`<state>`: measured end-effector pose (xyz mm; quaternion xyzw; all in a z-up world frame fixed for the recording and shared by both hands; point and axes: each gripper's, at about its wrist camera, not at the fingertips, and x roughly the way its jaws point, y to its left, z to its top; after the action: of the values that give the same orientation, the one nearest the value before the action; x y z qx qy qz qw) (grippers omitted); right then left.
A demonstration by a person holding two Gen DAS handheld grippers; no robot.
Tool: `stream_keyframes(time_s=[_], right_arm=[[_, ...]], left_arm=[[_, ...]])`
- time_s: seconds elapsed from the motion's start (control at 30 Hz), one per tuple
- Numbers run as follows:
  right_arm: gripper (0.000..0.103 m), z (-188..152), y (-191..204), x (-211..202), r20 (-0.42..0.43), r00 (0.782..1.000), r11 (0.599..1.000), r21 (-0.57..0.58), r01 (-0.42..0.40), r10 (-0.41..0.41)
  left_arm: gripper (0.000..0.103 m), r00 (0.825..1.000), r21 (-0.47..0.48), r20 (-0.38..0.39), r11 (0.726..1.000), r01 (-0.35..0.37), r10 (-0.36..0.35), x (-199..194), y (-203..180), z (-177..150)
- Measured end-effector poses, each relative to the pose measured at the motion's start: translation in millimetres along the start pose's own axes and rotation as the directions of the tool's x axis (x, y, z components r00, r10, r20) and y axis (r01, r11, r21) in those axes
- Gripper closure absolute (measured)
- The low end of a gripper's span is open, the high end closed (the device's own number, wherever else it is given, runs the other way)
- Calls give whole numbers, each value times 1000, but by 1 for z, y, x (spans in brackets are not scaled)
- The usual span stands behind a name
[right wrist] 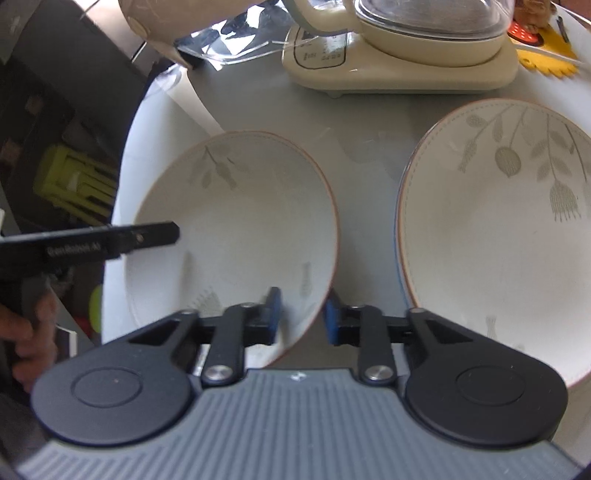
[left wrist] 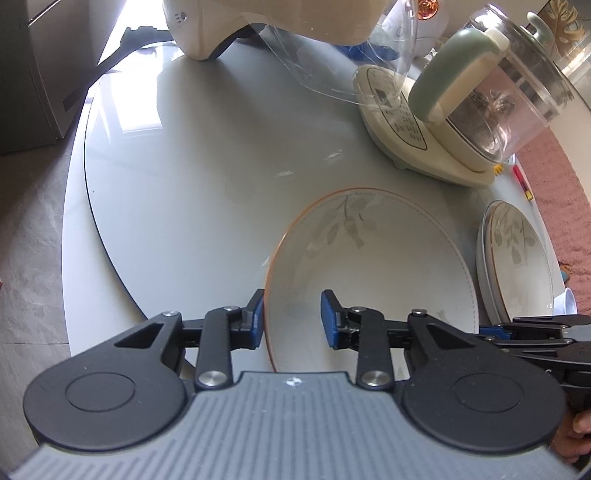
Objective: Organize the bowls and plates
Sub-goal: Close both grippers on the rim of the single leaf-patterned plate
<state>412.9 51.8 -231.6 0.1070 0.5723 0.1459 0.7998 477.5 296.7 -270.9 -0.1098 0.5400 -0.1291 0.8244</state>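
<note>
A white bowl (left wrist: 369, 266) with a leaf pattern and a thin orange rim sits on the round glass table (left wrist: 166, 184). My left gripper (left wrist: 293, 319) straddles its near left rim, one blue pad outside and one inside, with bowl surface showing between the inner pad and the rim. In the right wrist view my right gripper (right wrist: 301, 317) straddles the same bowl's (right wrist: 236, 229) near right rim; its outer pad is at the rim and its inner pad stands off. The left gripper's tip (right wrist: 173, 234) reaches over the bowl's left side. A matching plate (right wrist: 498, 240) lies to the right.
A glass kettle (left wrist: 498, 92) on a cream base (right wrist: 399, 55) stands behind the bowl, with clear plastic wrap (left wrist: 332, 55) and a cream appliance (left wrist: 207, 26) further back. Stacked plates (left wrist: 517, 258) and a small white cup (left wrist: 567, 301) are at the right. The table edge curves along the left.
</note>
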Motion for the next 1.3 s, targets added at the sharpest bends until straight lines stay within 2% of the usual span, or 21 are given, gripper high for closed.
stream_keyframes(time_s=[0.23, 0.5, 0.67, 0.8, 1.07, 1.3], right_arm=[[80, 1, -4, -2, -4, 999, 999, -19, -49, 49], [80, 5, -5, -18, 17, 996, 994, -67, -82, 83], [80, 4, -6, -29, 28, 996, 992, -95, -85, 88], [80, 5, -10, -39, 28, 993, 989, -88, -115, 118], [80, 1, -16, -60, 50, 985, 983, -93, -161, 166], [80, -1, -27, -74, 78, 981, 982, -90, -168, 175]], left_arm=[[67, 1000, -3, 6, 1000, 20, -20, -2, 8, 4], [67, 996, -37, 28, 995, 90, -89, -17, 17, 6], [67, 994, -43, 51, 994, 102, -100, -26, 12, 8], [67, 990, -86, 71, 988, 129, -123, -34, 12, 11], [67, 985, -94, 104, 985, 146, -136, -50, 1, 14], [67, 981, -107, 132, 982, 155, -140, -60, -17, 11]])
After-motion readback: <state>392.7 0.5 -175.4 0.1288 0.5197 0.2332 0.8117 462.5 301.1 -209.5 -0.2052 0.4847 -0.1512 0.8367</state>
